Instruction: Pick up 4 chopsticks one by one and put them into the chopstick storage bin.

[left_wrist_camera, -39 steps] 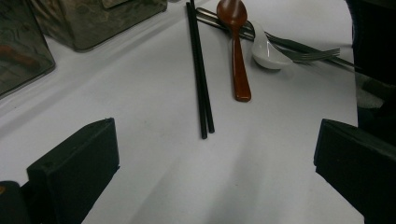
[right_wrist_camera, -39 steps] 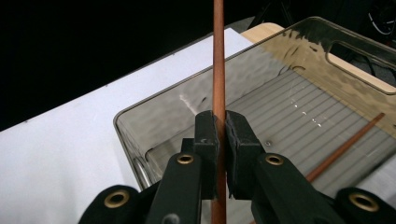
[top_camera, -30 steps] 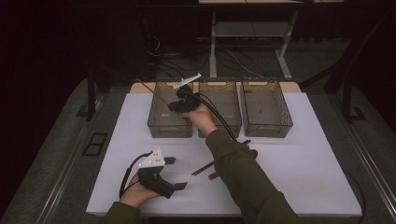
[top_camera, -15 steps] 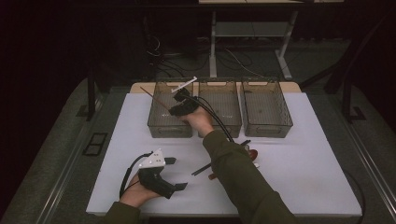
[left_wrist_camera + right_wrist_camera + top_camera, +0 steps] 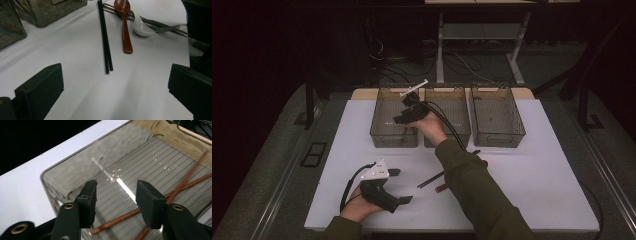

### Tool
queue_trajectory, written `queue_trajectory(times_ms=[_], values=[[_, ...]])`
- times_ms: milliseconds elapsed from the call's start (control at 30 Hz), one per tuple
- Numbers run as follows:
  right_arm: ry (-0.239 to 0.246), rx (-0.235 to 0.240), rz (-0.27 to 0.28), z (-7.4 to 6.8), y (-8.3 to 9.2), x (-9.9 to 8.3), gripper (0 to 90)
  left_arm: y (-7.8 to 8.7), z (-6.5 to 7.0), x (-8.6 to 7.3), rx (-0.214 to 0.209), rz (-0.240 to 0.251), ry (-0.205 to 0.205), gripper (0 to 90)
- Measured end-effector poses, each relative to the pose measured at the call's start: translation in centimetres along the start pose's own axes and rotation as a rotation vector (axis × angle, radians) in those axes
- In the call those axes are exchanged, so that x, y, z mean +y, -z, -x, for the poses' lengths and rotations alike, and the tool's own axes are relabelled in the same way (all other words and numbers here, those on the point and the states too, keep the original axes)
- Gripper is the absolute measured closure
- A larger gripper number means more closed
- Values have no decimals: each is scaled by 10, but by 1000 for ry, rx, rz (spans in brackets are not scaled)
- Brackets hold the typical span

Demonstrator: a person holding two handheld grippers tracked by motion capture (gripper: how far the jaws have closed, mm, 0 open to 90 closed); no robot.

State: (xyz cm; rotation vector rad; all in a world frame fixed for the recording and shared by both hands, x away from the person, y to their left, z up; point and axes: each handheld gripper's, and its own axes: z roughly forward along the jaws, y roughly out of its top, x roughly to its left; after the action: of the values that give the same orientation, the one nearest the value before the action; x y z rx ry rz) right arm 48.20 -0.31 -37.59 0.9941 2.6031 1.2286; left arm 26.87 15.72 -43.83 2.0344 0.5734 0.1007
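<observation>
Right gripper (image 5: 115, 197) just opened; brown chopsticks (image 5: 185, 185) lie in left bin (image 5: 50, 182).

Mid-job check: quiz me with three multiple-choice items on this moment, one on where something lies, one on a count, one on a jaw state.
1. Where do the brown chopsticks lie?
A. In the left bin
B. On the white table
C. In the right bin

2. How many clear bins stand in a row at the far side of the table?
A. Two
B. Three
C. Four

3. How do the jaws of the right gripper stand?
A. Clamped on a fork
B. Shut on the chopsticks
C. Apart, with nothing between them

Key: 1 A, the right gripper view shows them on the ribbed floor of the bin it hangs over. 2 B, the high view shows three side by side. 3 C, the jaws have just been opening, and the chopsticks lie below on the bin floor.
</observation>
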Motion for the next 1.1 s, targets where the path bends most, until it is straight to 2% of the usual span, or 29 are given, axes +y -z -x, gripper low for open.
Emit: queue_trajectory(times_ms=[267,433,567,1100], values=[[21,26,19,1,20,-6,415,0,-1,0,2,-6,-12,0],[40,41,37,3,36,-14,364,-1,0,0,4,-9,-5,0],[46,49,54,5,47,-22,358,-1,0,0,5,-12,-11,0],[78,60,129,8,94,-63,209,-1,-2,-1,5,-20,-2,0]])
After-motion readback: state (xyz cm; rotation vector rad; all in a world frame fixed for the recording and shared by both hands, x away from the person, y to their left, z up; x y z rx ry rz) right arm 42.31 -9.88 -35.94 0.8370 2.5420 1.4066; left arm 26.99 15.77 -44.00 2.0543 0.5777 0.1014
